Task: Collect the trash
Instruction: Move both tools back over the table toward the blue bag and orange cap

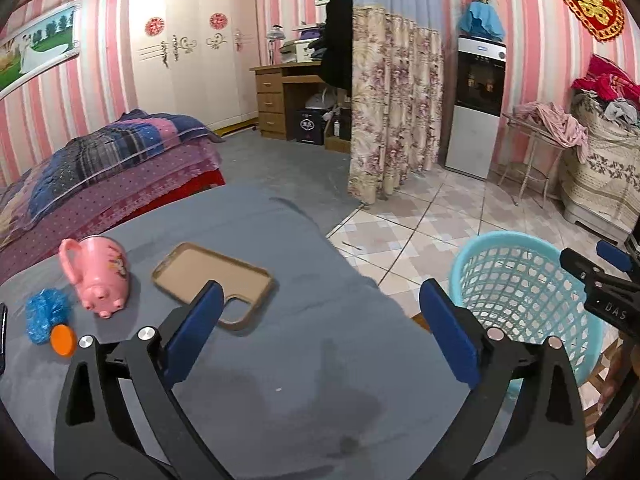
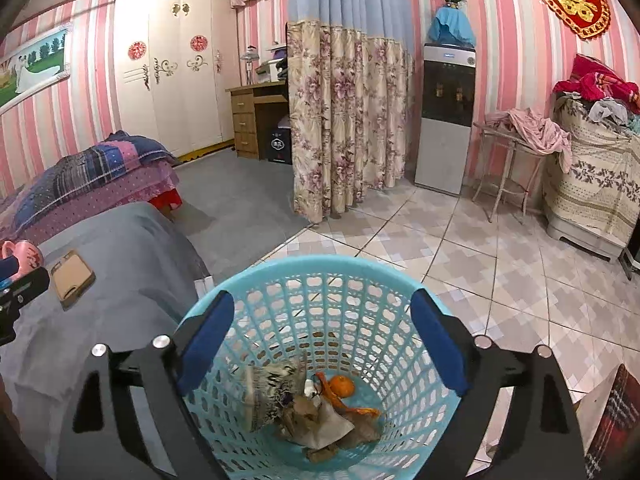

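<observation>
A light blue mesh basket [image 2: 320, 280] stands on the tiled floor beside the grey table. Crumpled paper [image 2: 316, 416], a wrapper and orange peel [image 2: 340, 386] lie at its bottom. My right gripper [image 2: 322, 342] is open and empty, held right above the basket's mouth. My left gripper [image 1: 320, 328] is open and empty above the grey table [image 1: 280, 360]. The basket also shows in the left wrist view [image 1: 520, 280], to the right of the left gripper, with the right gripper [image 1: 604, 276] above it.
On the table lie a beige phone case [image 1: 212, 276], a pink pig-shaped mug [image 1: 100, 276], a blue scrunched scrubber [image 1: 42, 316] and an orange cap [image 1: 63, 340]. A bed [image 1: 100, 168] stands behind the table, a floral curtain [image 1: 392, 120] and water dispenser [image 1: 476, 108] beyond.
</observation>
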